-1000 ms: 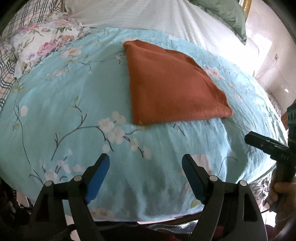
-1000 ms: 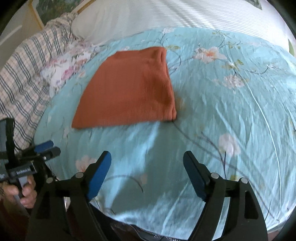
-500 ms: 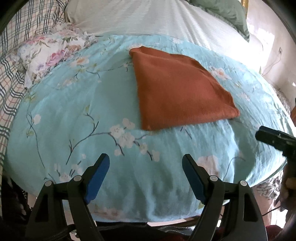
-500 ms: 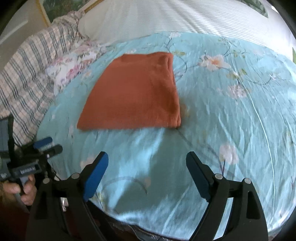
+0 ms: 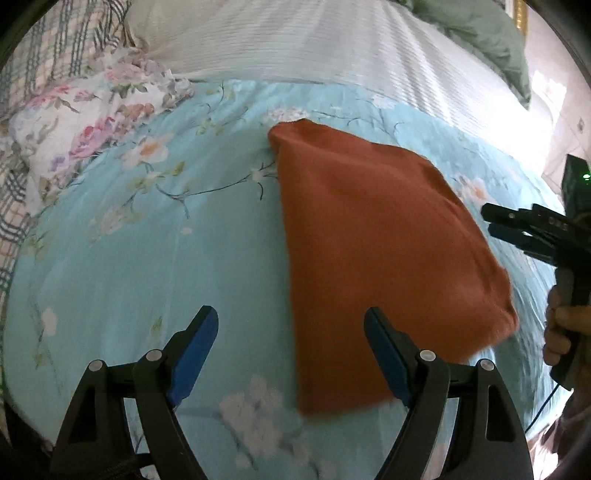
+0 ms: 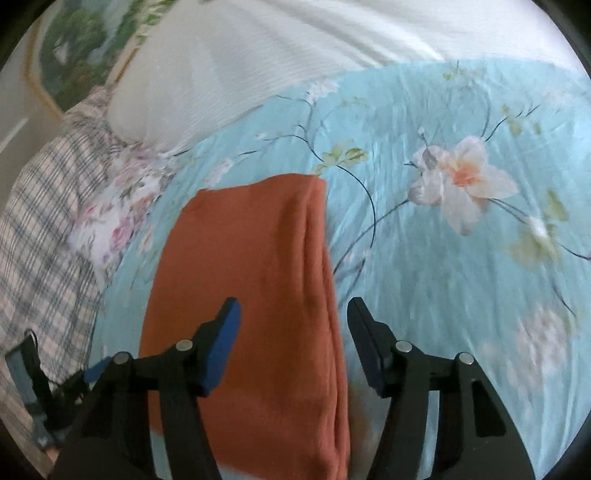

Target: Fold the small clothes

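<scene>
A folded rust-orange cloth [image 5: 388, 258] lies flat on the teal floral bedsheet [image 5: 147, 258]. My left gripper [image 5: 290, 325] is open, its blue pads standing either side of the cloth's near left edge, above it. My right gripper [image 6: 293, 314] hovers over the cloth [image 6: 251, 277] at its thick folded right edge. Its jaws are closing, that edge shows between them, and the pads do not press on it. The right gripper [image 5: 517, 229] also shows in the left wrist view, a hand holding it at the cloth's right side. The left gripper's blue tip [image 6: 94, 369] peeks in at the lower left.
A white ribbed pillow [image 5: 295, 40] lies across the back of the bed, a green one [image 5: 480, 33] behind it. A floral pillow [image 5: 74, 129] and plaid fabric [image 6: 40, 221] sit to the left. The sheet's front edge runs just below the grippers.
Both grippers have moved in from the bed's front edge to the cloth, left to its left edge, right to its right fold. The right jaws have narrowed. The cloth has not moved.
</scene>
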